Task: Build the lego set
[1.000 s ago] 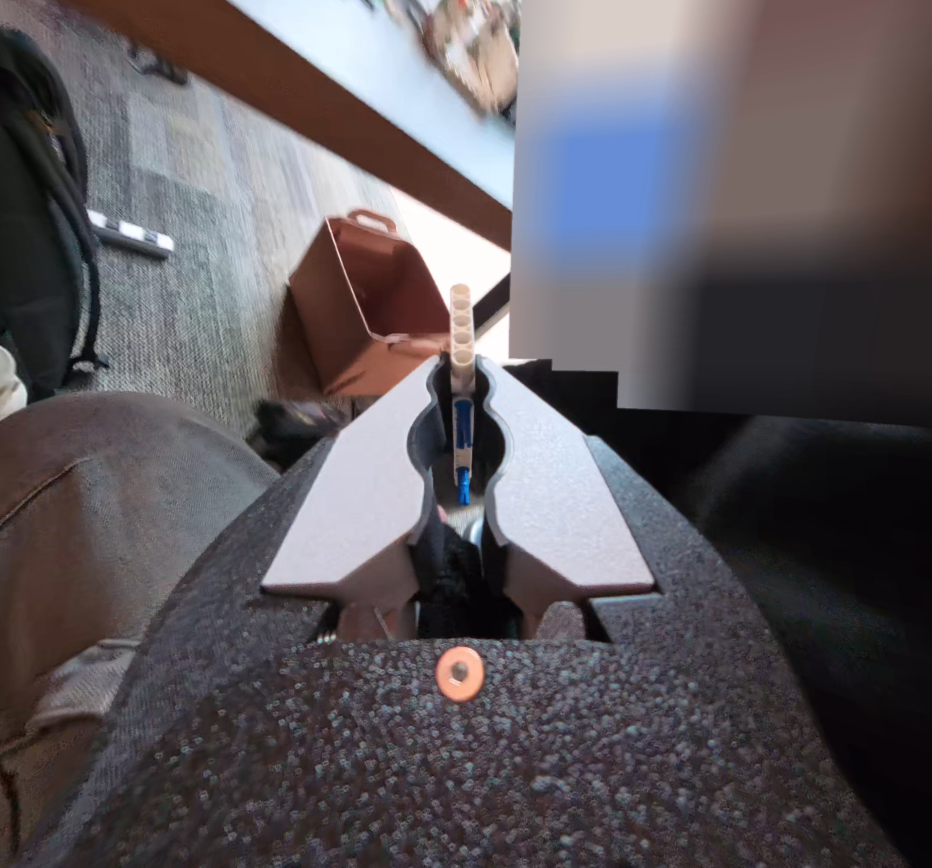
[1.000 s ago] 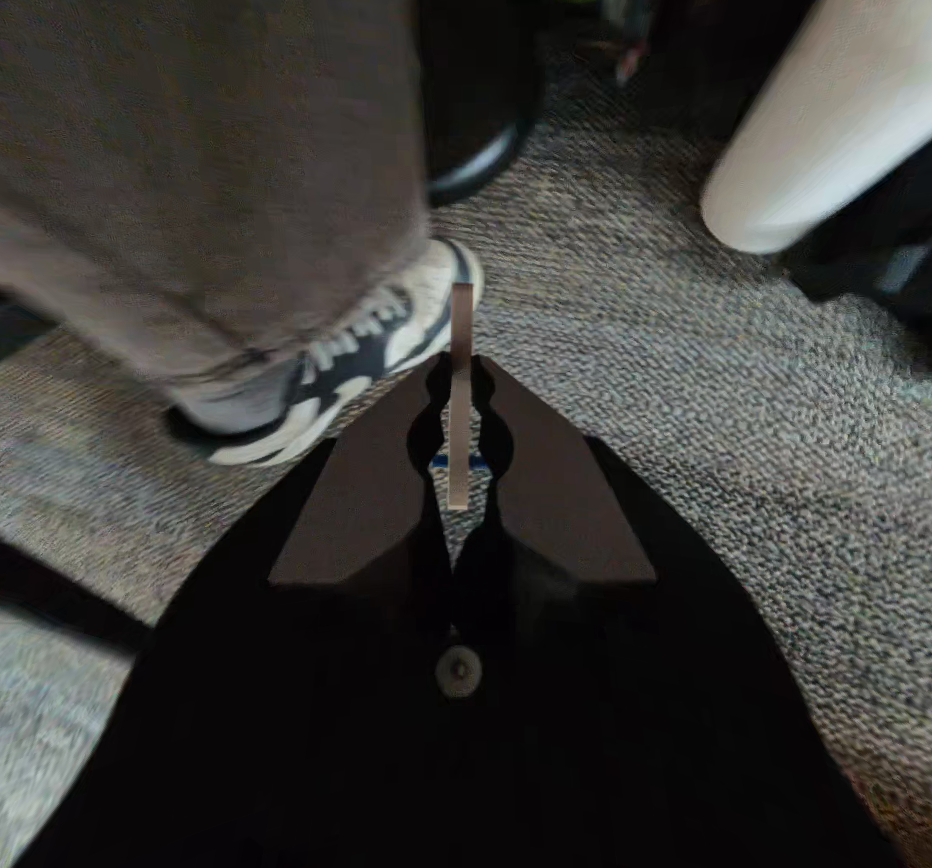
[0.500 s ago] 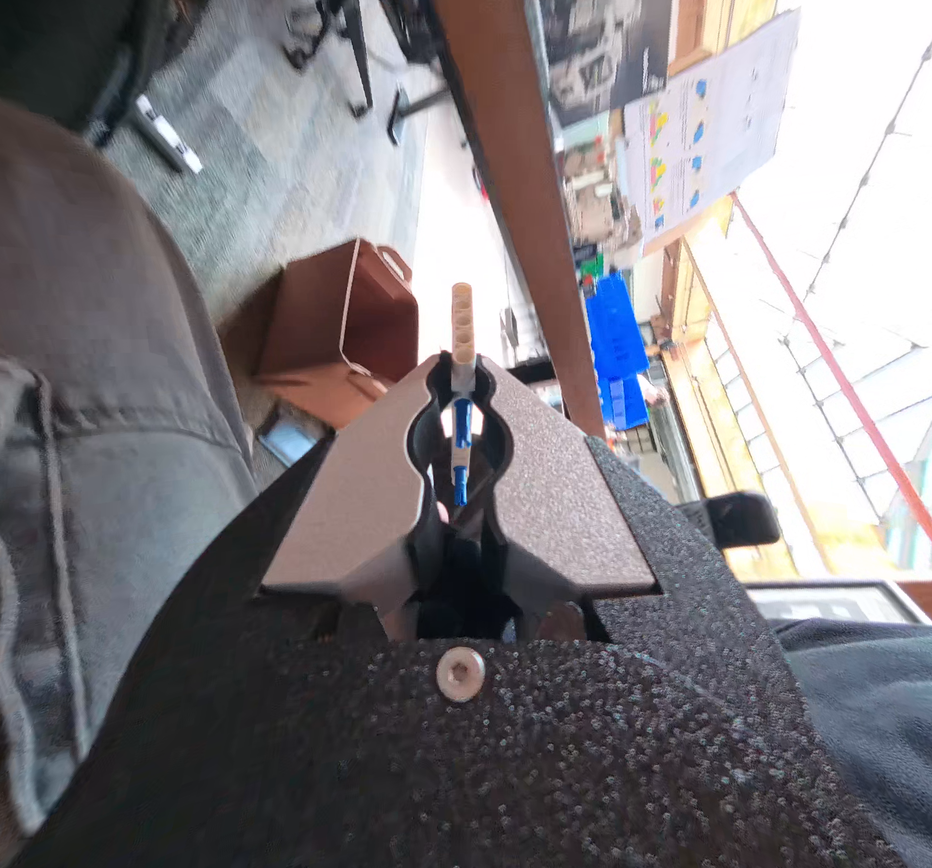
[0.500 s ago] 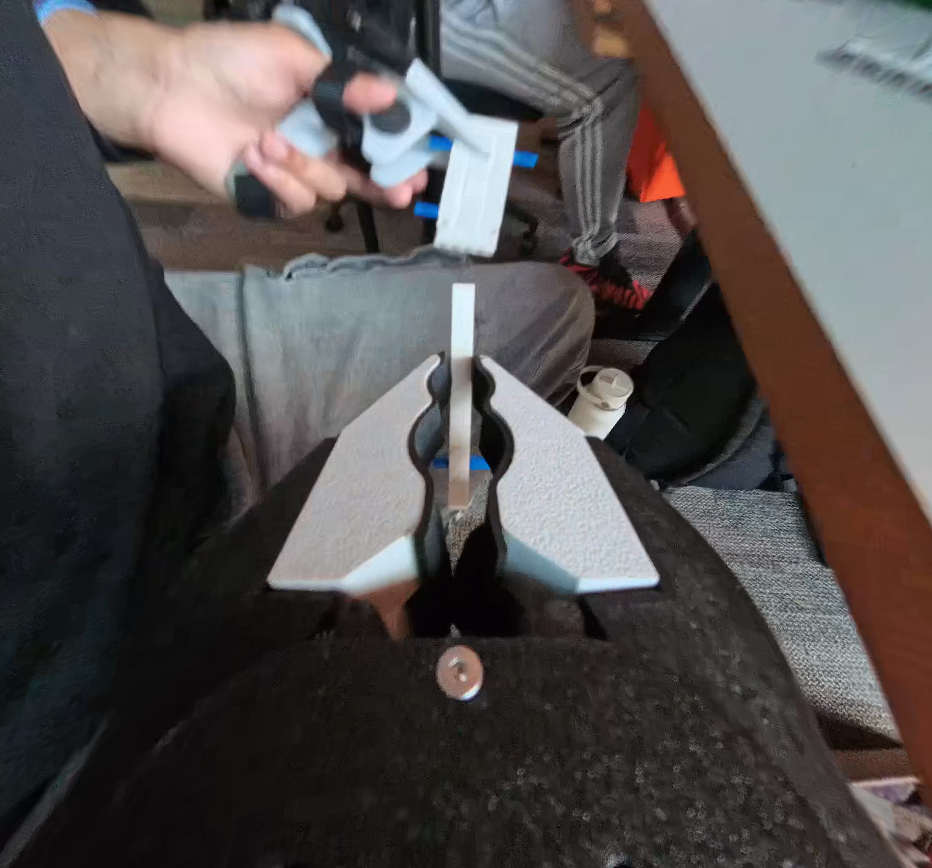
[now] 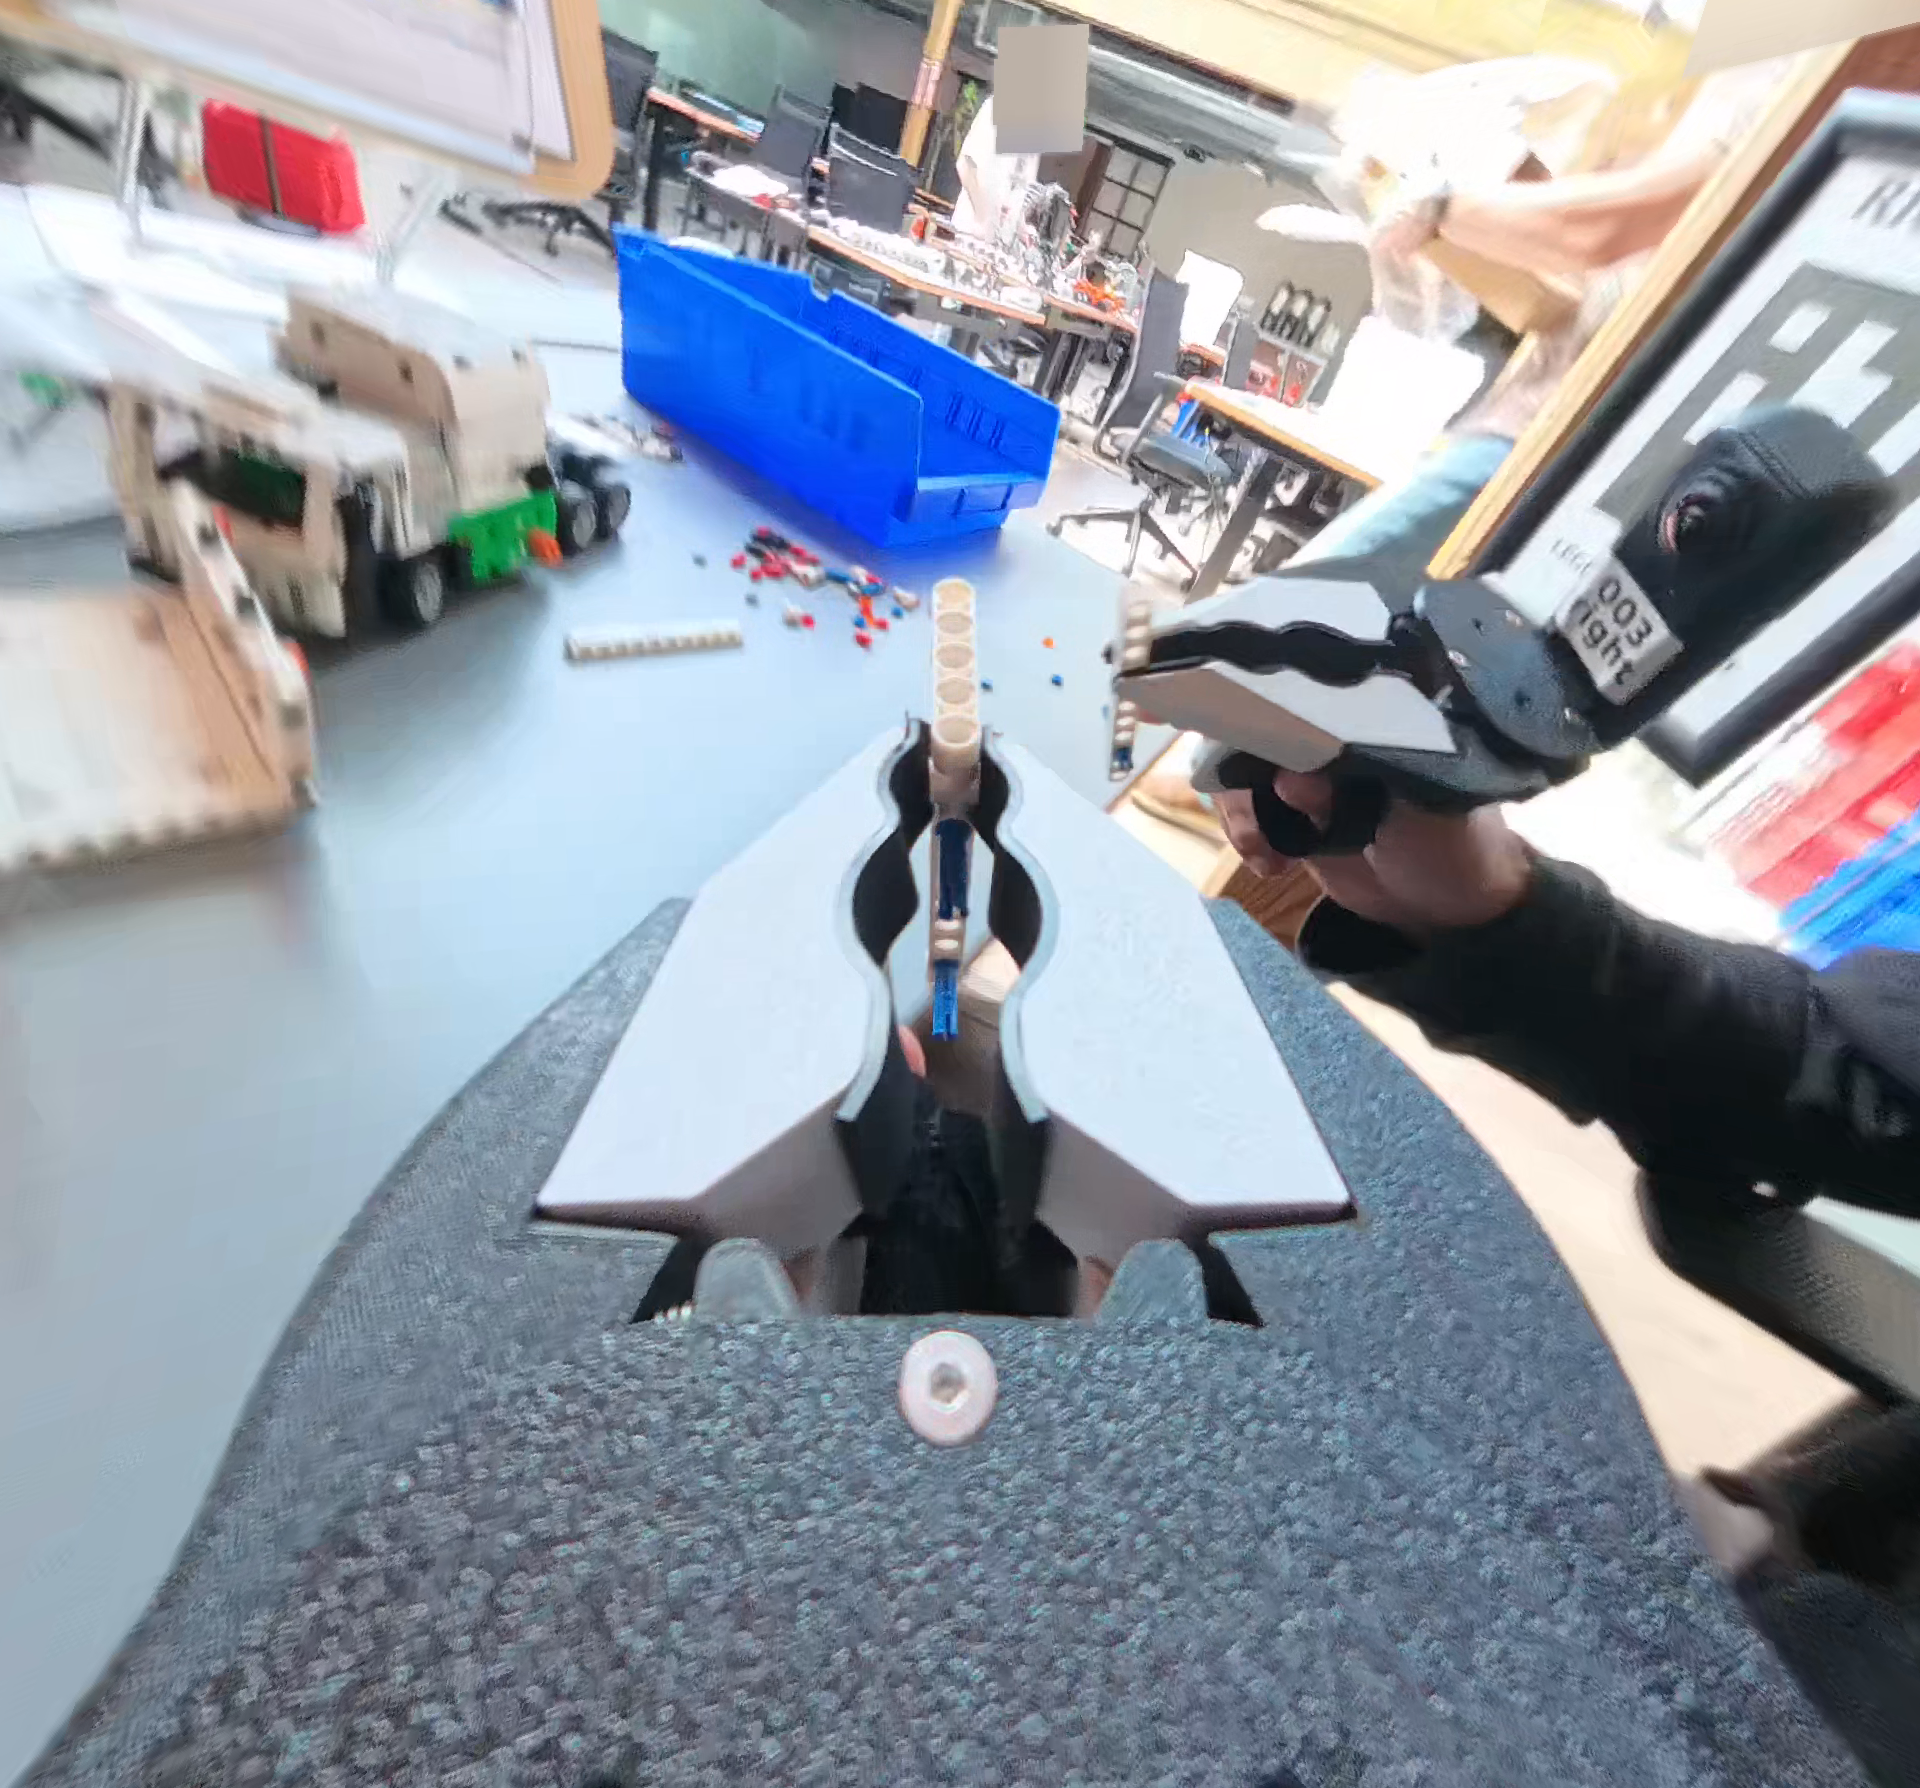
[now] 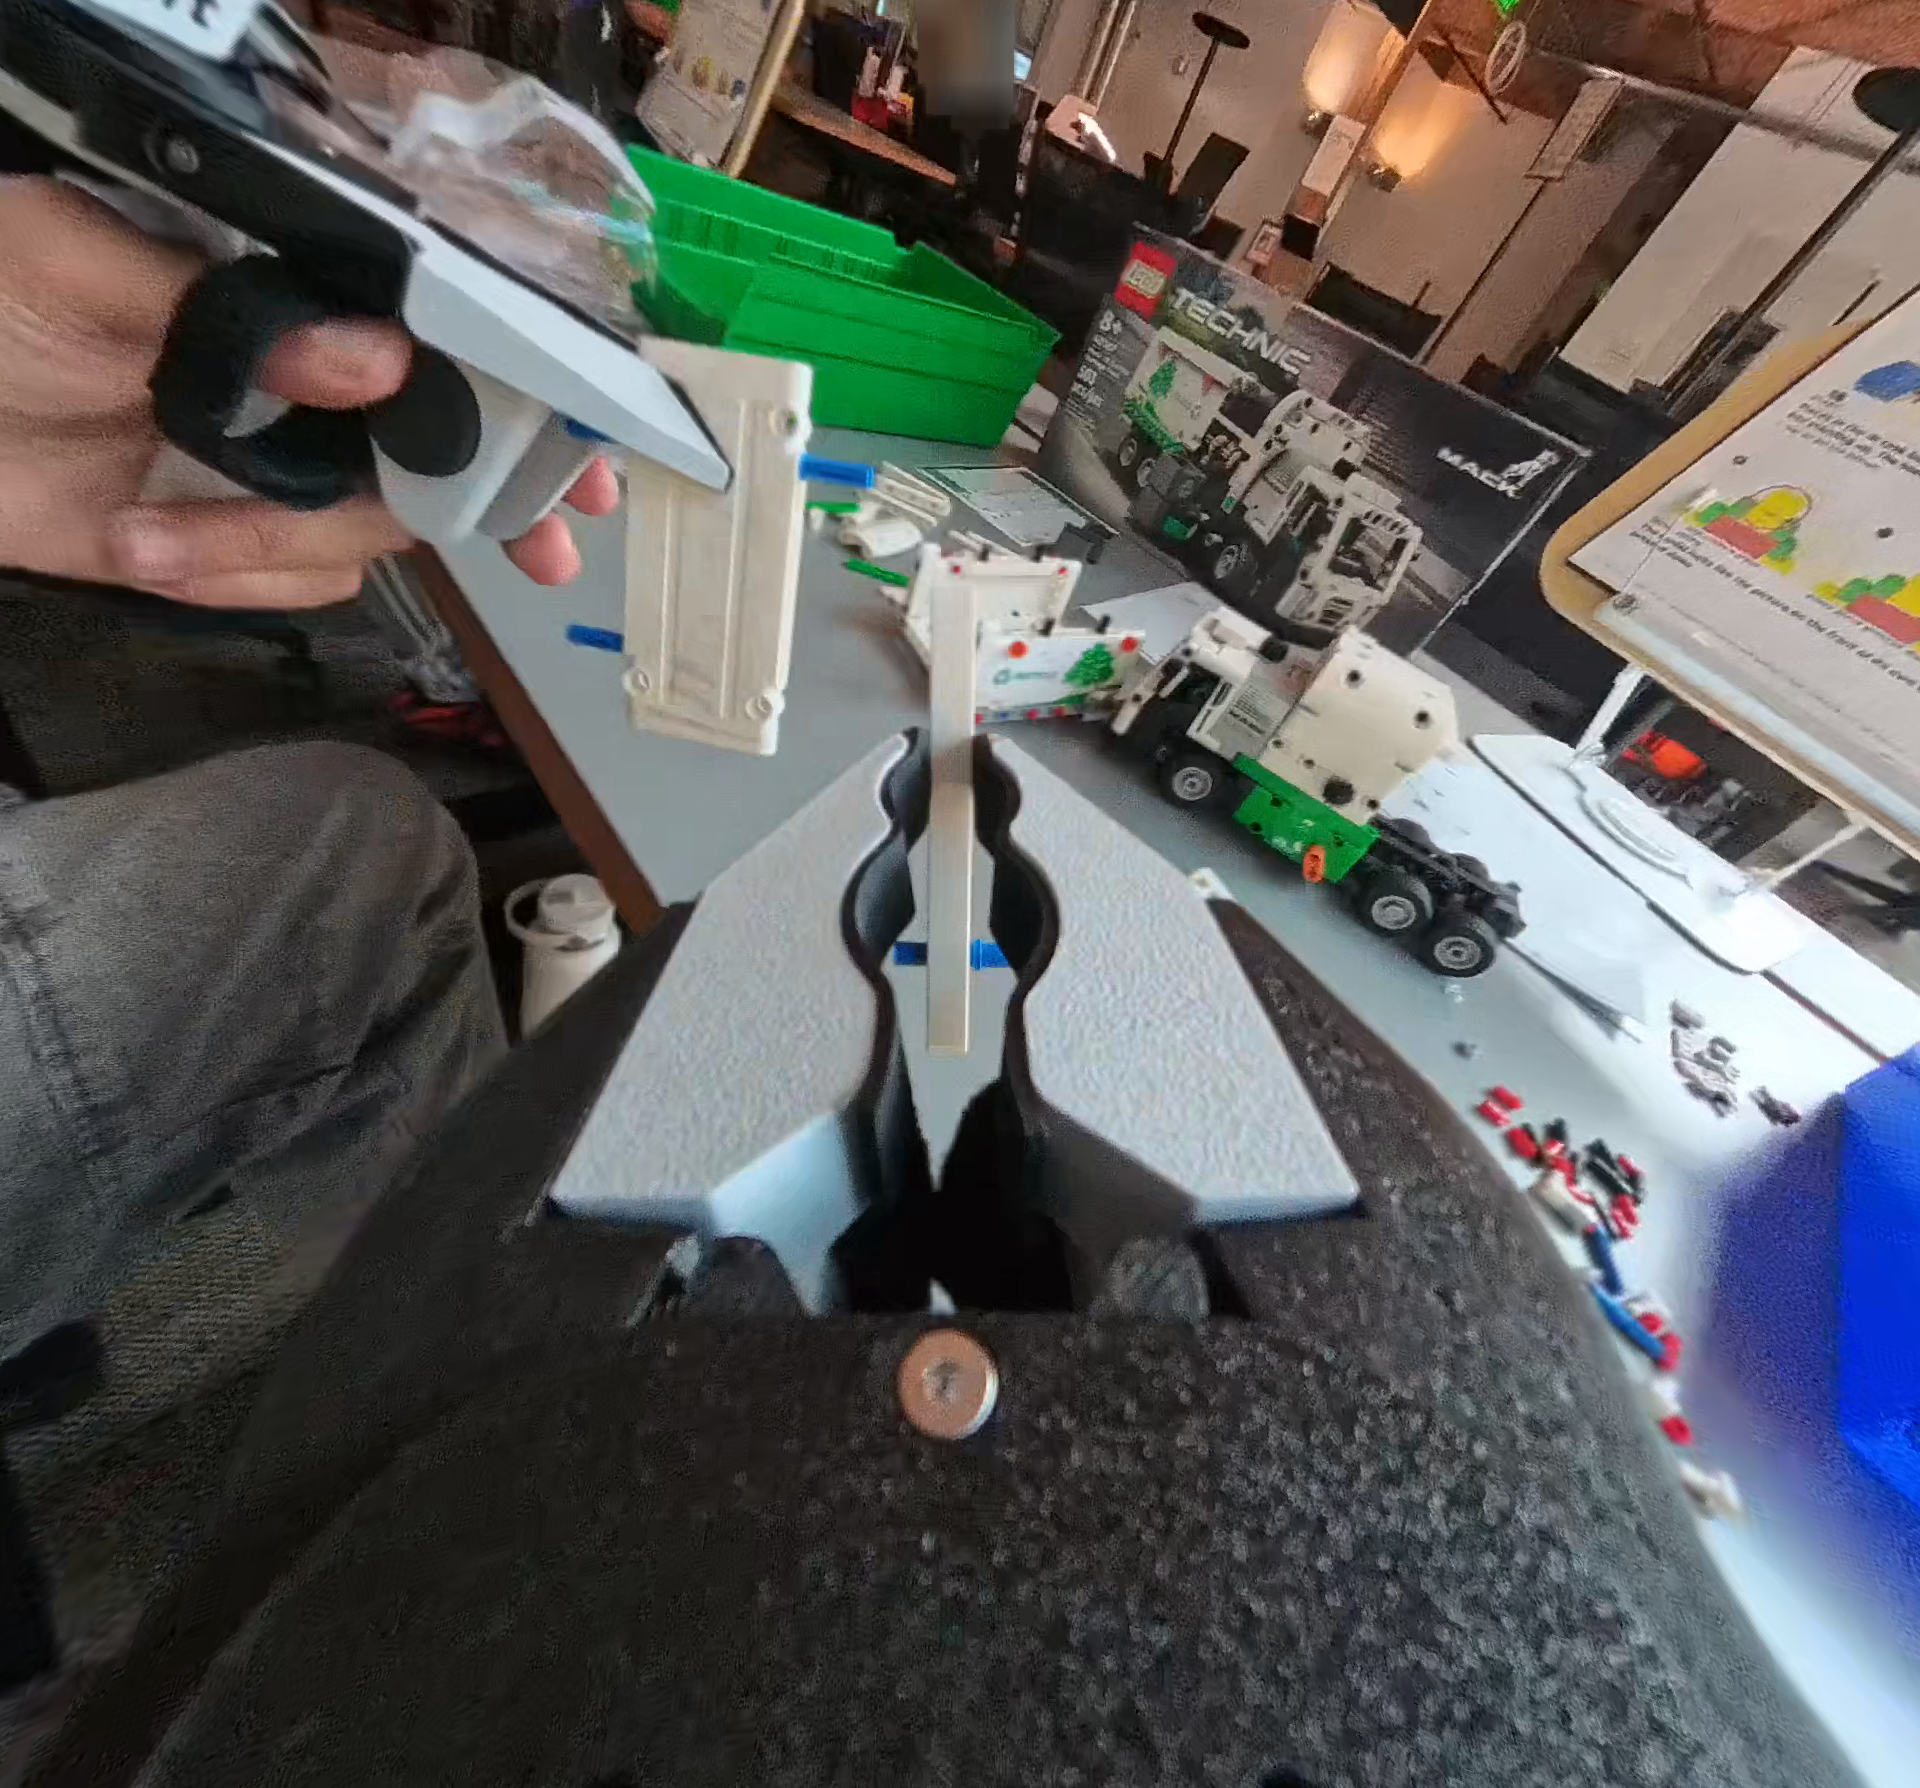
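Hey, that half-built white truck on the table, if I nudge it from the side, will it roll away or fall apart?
The white truck stands on black wheels, so an endwise push probably rolls it; a sideways one likelier skids. Its bare rear frame looks unfinished, so pieces may pop loose.

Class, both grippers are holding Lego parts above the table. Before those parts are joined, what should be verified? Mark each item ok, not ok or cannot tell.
1. Left gripper shut on the white panel: ok.
2. Right gripper shut on the white beam: ok.
3. Blue pins sticking out of the panel: ok.
4. Panel and beam touching: not ok, a gap separates them.
5. Pins lined up with the beam's holes: cannot tell.
6. Lego truck clear of both grippers: ok.
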### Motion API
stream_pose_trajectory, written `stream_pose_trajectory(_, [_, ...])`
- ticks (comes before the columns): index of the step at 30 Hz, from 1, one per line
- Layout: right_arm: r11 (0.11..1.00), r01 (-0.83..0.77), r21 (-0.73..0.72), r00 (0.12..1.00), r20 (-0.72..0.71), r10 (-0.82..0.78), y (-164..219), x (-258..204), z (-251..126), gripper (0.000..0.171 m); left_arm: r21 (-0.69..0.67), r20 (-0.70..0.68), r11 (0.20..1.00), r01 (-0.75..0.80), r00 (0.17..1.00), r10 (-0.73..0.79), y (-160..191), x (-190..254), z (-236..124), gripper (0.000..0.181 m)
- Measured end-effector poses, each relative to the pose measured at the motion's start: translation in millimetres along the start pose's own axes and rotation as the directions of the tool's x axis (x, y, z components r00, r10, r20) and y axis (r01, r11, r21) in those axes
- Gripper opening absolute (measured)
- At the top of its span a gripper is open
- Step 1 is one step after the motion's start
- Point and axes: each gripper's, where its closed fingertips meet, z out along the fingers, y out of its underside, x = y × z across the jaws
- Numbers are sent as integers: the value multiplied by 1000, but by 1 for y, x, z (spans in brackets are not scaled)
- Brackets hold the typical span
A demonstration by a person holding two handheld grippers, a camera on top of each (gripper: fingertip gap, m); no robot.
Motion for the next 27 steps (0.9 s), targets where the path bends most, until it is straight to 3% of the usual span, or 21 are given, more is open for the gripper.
stream_pose_trajectory(4, [998, 28, 51, 999, -46, -26, 7, 66, 60, 7, -13, -54, 989, -147, 988, 146, -23, -42, 48, 4])
stream_pose_trajectory(9, [997, -41, 64, 998, 48, 38, 31, 86, 112, 7, 10, -89, 1000, -3, 996, 4, -15, -78, 77, 4])
stream_pose_trajectory(14, [995, -89, 42, 992, 98, 84, 31, 78, 116, 6, -1, -109, 991, 137, 985, -136, -11, -89, 83, 4])
stream_pose_trajectory(19, [995, -103, 0, 989, 107, 102, 35, 72, 117, 6, -30, -100, 984, 177, 979, -179, -6, -92, 86, 4])
stream_pose_trajectory(27, [988, -153, -9, 985, 73, 154, 46, 80, 120, 6, -93, -39, 990, 110, 993, -114, 3, -90, 93, 4])
